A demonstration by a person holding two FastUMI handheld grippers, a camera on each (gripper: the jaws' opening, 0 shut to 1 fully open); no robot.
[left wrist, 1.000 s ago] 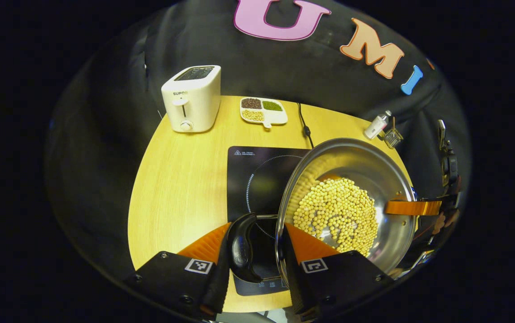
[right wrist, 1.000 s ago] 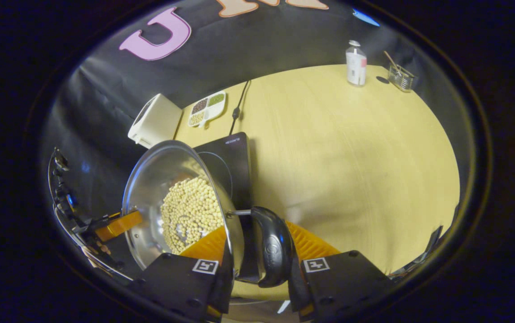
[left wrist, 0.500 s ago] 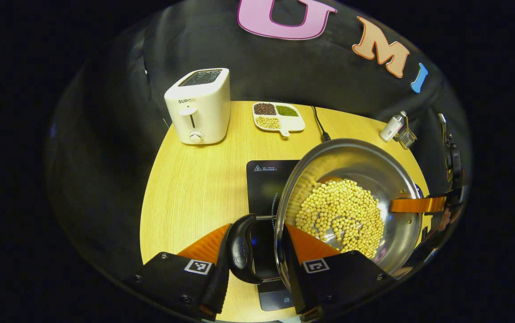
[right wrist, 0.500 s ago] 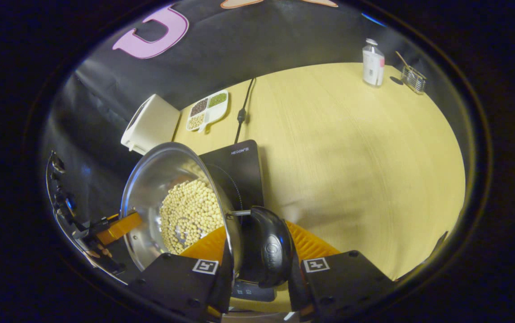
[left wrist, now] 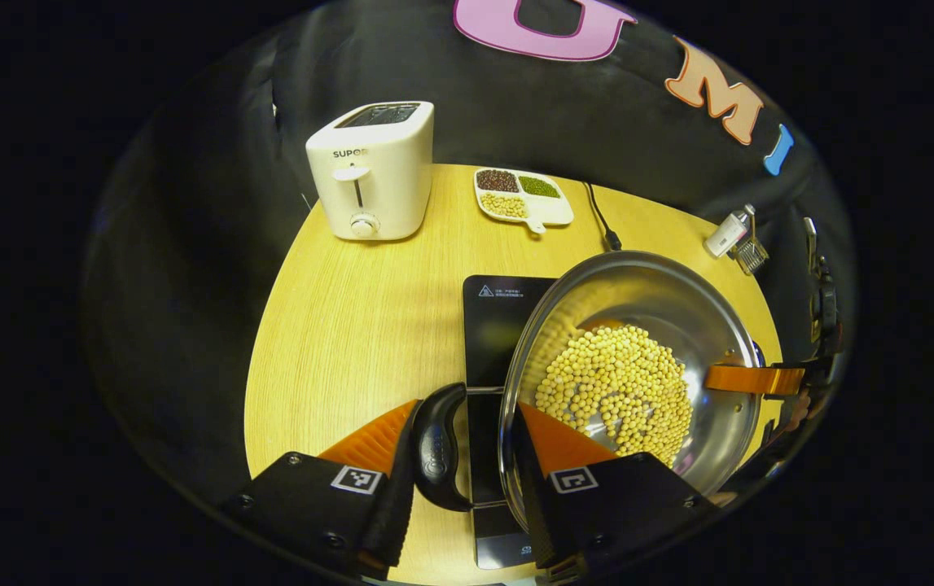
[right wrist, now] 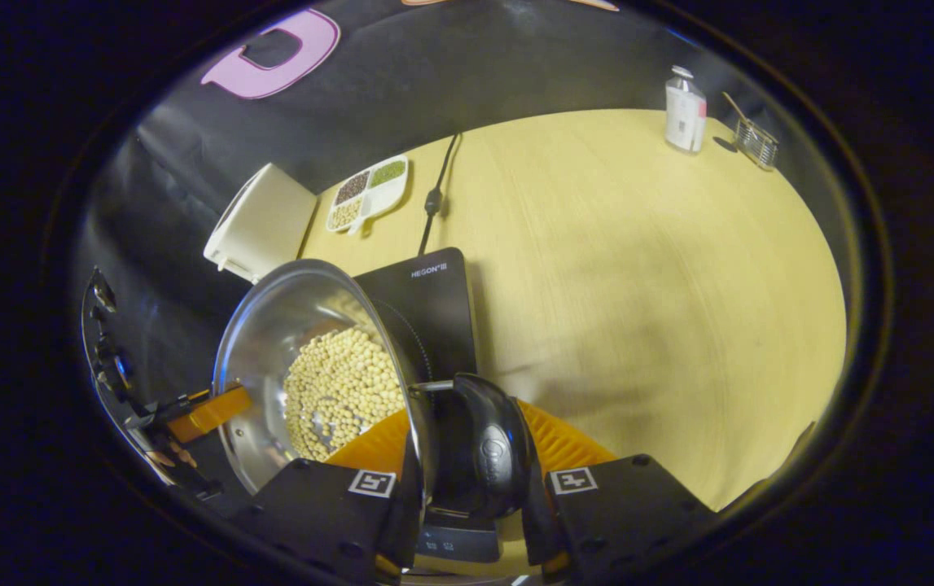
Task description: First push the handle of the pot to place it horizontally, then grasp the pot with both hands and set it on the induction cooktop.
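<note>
The pot (left wrist: pixel 638 358), half full of beans (left wrist: pixel 613 395), is hanging in the air above the near part of the cooktop (left wrist: pixel 499 325), which is lying on the bench (left wrist: pixel 352 325).

The left tool (left wrist: pixel 462 452) is clamping one black side handle (left wrist: pixel 434 448), one finger outside the grip and the other inside the rim. The right tool (right wrist: pixel 467 460) is holding the opposite handle (right wrist: pixel 487 448) the same way.

In my judgement the step in hand is the carry and set-down. To do it well:
- Both tools should be moving together at one height, so the rim is staying level and no beans are spilling.
- The pot's base should be centring over the ring on the cooktop before going down.
- The lowering should be slow and straight, with the grips released only once the base is resting flat.
</note>
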